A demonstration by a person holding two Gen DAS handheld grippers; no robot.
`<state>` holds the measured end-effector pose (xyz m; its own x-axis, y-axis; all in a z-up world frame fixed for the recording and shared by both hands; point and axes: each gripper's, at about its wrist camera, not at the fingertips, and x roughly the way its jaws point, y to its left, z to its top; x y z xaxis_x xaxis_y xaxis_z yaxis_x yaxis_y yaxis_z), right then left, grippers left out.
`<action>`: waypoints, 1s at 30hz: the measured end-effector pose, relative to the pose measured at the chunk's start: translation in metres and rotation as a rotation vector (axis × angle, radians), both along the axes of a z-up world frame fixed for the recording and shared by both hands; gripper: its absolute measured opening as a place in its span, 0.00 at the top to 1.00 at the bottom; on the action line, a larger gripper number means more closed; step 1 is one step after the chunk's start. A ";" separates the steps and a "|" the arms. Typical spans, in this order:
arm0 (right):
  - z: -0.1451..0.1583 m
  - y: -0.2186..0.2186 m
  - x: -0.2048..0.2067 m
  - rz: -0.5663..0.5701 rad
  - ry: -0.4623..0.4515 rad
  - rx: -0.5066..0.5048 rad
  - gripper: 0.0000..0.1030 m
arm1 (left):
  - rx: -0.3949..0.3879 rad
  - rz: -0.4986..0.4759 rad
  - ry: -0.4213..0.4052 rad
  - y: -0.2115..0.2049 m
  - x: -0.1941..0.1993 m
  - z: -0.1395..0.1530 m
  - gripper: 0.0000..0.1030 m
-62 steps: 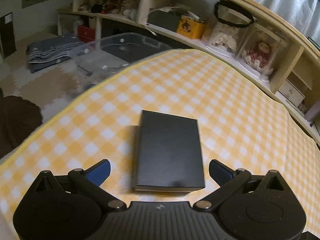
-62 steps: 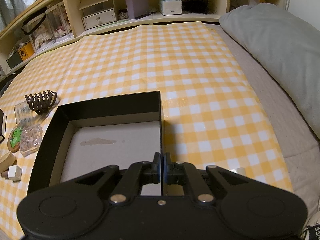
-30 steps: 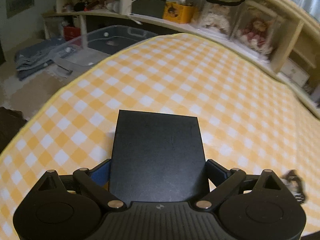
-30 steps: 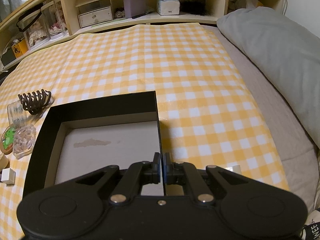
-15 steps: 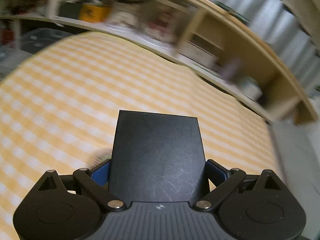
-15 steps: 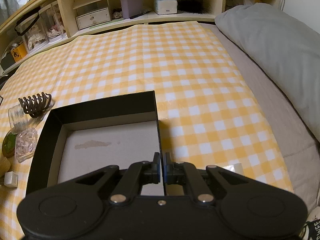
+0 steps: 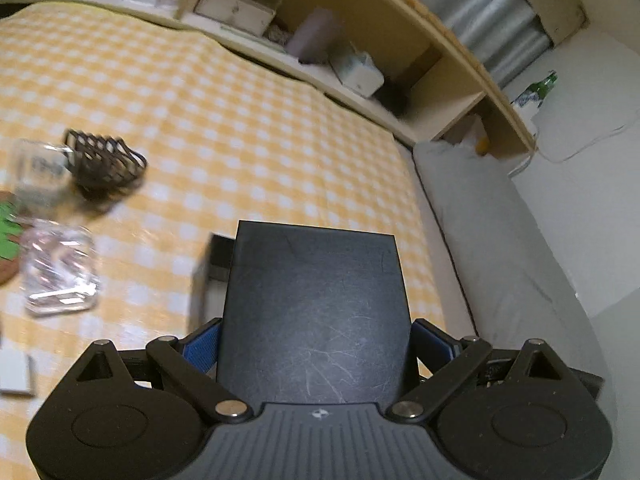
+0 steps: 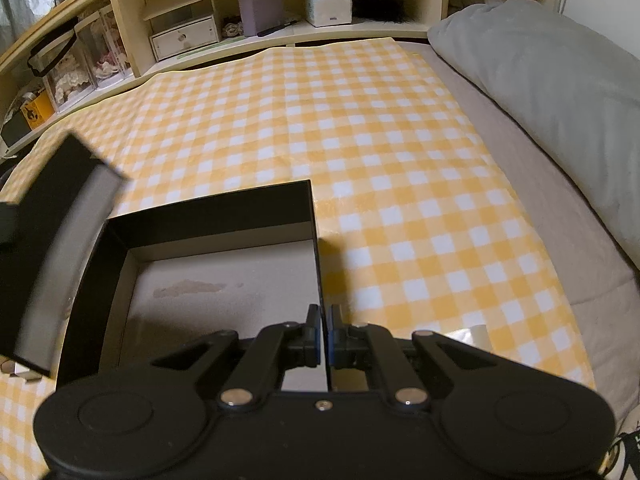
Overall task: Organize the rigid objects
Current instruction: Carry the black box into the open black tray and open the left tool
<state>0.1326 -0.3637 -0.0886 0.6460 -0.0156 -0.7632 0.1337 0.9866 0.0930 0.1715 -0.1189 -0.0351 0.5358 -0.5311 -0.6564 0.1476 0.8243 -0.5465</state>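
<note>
The left gripper (image 7: 316,344) pinches the black lid (image 7: 316,308) by its 2 long sides and carries it above the checked cloth (image 7: 224,120), toward the open box (image 8: 224,280). The right gripper (image 8: 323,336) is pressed together on the box's right wall, steadying it. The step in hand looks like closing the box, though its floor is bare and the small items lie outside. Next, the lid needs squaring over the rim and lowering flat.

The left view alone shows the hair claw (image 7: 104,160) at 10 o'clock and the clear case (image 7: 60,276) at 9. The right view alone shows the box's empty inside, with the lid blurred at 9 o'clock.
</note>
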 end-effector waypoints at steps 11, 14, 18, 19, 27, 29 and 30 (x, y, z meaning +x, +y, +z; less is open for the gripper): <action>-0.001 0.002 0.002 -0.001 0.003 0.010 0.96 | 0.106 0.089 -0.013 -0.014 0.024 -0.015 0.00; -0.001 0.002 0.003 0.002 0.007 0.017 0.96 | 0.130 0.054 -0.059 -0.009 0.019 -0.009 0.00; -0.001 0.003 0.003 0.002 0.009 0.025 0.96 | 0.152 -0.034 -0.104 -0.005 0.012 -0.004 0.06; -0.001 0.002 0.004 0.002 0.010 0.028 0.96 | 0.159 -0.063 -0.105 -0.006 0.010 -0.004 0.14; -0.001 0.001 0.004 0.001 0.010 0.032 0.96 | 0.146 -0.291 -0.027 -0.044 0.001 -0.029 0.63; -0.001 0.002 0.004 0.001 0.010 0.031 0.96 | 0.126 -0.329 -0.010 -0.053 0.001 -0.038 0.83; -0.001 0.001 0.004 0.000 0.010 0.032 0.96 | 0.093 -0.351 -0.003 -0.056 0.001 -0.042 0.86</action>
